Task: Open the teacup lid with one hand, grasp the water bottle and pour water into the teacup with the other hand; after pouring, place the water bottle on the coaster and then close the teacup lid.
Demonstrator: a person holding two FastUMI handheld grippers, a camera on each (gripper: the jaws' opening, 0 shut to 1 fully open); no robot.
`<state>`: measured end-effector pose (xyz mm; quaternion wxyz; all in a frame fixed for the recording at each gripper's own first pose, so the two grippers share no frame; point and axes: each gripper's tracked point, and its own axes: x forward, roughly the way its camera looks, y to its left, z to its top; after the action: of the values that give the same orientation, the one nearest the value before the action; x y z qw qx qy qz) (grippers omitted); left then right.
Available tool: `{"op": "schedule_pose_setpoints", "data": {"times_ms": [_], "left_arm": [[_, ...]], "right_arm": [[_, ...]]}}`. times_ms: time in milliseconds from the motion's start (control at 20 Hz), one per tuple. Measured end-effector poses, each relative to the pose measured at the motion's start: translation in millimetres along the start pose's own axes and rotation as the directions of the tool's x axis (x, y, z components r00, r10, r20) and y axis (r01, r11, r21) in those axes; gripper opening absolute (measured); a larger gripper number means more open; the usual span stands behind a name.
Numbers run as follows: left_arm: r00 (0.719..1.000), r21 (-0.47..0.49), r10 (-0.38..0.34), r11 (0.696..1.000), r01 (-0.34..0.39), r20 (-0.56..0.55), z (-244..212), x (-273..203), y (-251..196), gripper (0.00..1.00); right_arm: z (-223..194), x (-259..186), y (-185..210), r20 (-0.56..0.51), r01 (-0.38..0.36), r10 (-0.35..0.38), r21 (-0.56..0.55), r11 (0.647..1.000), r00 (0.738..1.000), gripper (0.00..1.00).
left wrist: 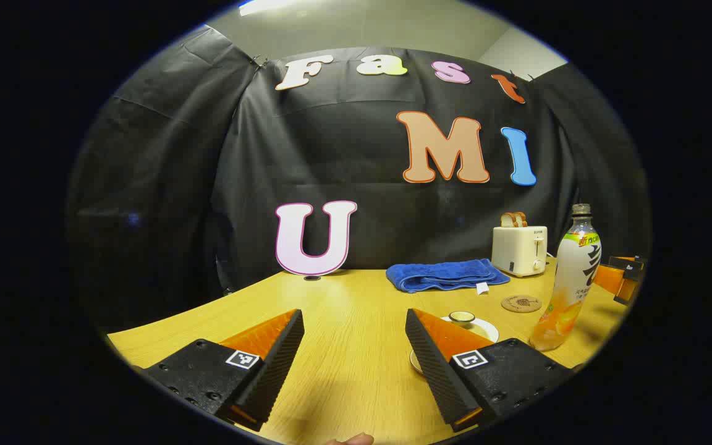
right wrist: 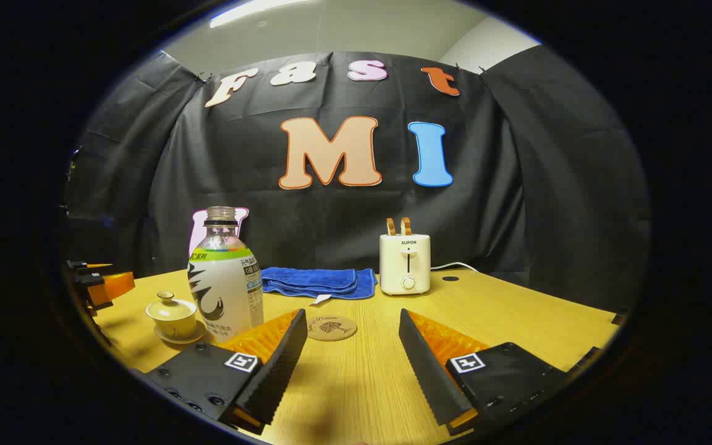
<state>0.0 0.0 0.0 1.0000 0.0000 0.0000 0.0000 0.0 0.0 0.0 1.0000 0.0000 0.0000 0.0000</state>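
Right gripper view, left to right: teacup (right wrist: 172,315), lid (right wrist: 170,304) on, sits on its saucer (right wrist: 178,335); contents hidden. Water bottle (right wrist: 226,281) upright just beside it, uncapped, liquid inside. Coaster (right wrist: 331,327) bare; blue towel (right wrist: 316,281) and toaster (right wrist: 405,264) behind. Right gripper (right wrist: 350,346) spread wide, holding nothing. Left gripper view: left gripper (left wrist: 354,347) spread wide, holding nothing; its finger partly hides the saucer.
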Motion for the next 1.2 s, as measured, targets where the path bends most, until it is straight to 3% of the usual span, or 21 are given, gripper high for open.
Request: {"op": "schedule_pose_setpoints", "data": {"times_ms": [1200], "left_arm": [[1.000, 0.000, 0.017, 1.000, -0.017, -0.006, -0.7, -0.9, 2.7, 0.97]], "right_arm": [[-1.4, 1.2, -0.7, 0.002, 0.008, -0.008, 0.000, 1.000, 1.000, 0.96]]}}
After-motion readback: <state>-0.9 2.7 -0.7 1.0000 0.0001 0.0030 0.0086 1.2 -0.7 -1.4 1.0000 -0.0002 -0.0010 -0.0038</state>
